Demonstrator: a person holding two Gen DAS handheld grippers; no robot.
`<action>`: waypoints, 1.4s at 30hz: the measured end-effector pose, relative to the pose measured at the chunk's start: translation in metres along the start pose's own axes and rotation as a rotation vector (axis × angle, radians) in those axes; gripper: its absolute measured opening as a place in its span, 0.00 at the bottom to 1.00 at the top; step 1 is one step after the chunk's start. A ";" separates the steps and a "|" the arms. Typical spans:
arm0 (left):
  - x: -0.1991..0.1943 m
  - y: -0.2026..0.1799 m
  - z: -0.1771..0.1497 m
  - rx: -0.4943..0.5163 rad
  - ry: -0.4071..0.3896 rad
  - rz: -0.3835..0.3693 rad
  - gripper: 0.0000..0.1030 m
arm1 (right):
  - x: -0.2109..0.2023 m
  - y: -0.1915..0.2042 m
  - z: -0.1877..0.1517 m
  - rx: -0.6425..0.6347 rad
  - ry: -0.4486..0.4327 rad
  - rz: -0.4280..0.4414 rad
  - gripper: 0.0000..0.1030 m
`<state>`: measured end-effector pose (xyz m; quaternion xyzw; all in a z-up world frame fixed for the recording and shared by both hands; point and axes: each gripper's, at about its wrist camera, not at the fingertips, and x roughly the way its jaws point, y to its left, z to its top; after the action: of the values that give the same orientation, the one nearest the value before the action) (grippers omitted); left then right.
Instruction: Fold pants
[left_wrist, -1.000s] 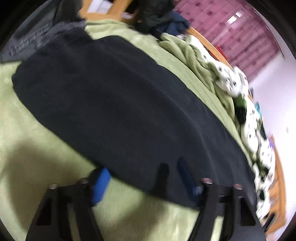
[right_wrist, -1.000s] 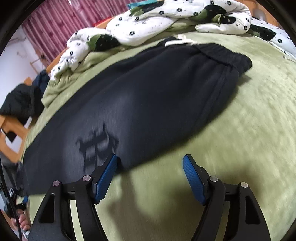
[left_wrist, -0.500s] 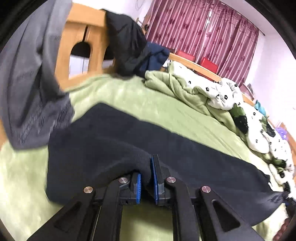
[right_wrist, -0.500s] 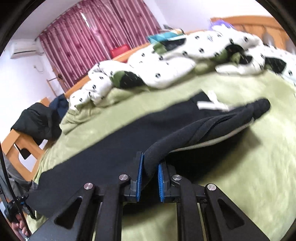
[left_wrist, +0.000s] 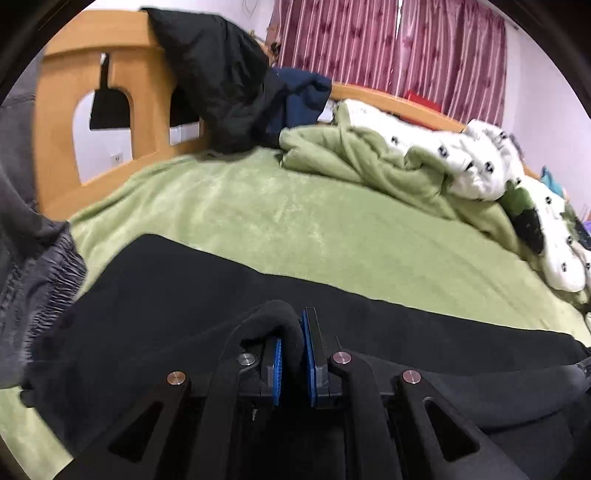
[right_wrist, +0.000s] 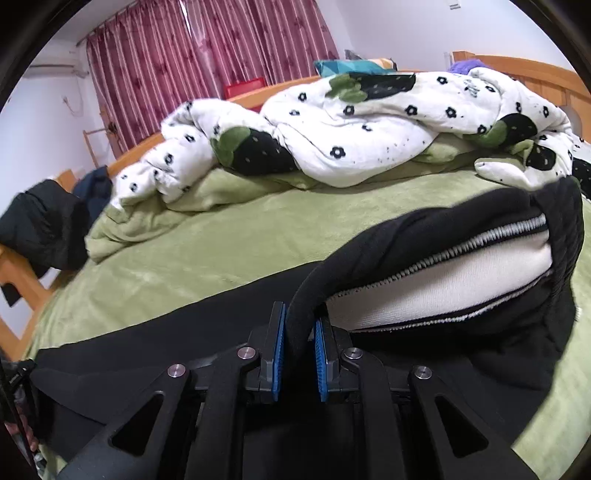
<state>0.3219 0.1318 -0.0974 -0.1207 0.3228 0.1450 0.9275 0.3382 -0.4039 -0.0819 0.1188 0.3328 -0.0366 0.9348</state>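
Observation:
Black pants (left_wrist: 177, 291) lie lengthwise across a green bed cover (left_wrist: 295, 221). My left gripper (left_wrist: 293, 354) is shut on a pinch of the near edge of the leg end and holds it lifted. My right gripper (right_wrist: 299, 350) is shut on the near edge of the pants (right_wrist: 184, 332) by the waistband (right_wrist: 461, 221). The waist is lifted and hangs open, showing its white lining (right_wrist: 443, 280).
A rumpled white flowered duvet (right_wrist: 369, 122) and green blanket (left_wrist: 354, 155) lie along the far side of the bed. Dark jackets (left_wrist: 229, 74) hang on the wooden footboard (left_wrist: 110, 81). A grey garment (left_wrist: 33, 258) hangs at the left. Red curtains (right_wrist: 184, 66) stand behind.
Both grippers closed on the near edge of the pants and lifted it off the bed. The edge has since risen higher and the waist has opened to show its lining.

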 end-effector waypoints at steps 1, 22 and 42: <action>0.010 -0.001 -0.001 -0.008 0.022 0.004 0.10 | 0.009 0.002 0.000 -0.007 0.012 -0.012 0.14; -0.109 0.053 -0.106 0.014 0.251 -0.180 0.70 | -0.098 -0.038 -0.100 -0.135 0.146 -0.077 0.63; -0.030 0.056 -0.089 -0.276 0.194 -0.203 0.11 | -0.007 -0.086 -0.063 0.150 0.164 0.022 0.15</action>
<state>0.2298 0.1500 -0.1533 -0.2920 0.3738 0.0811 0.8766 0.2818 -0.4722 -0.1418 0.1948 0.4033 -0.0415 0.8931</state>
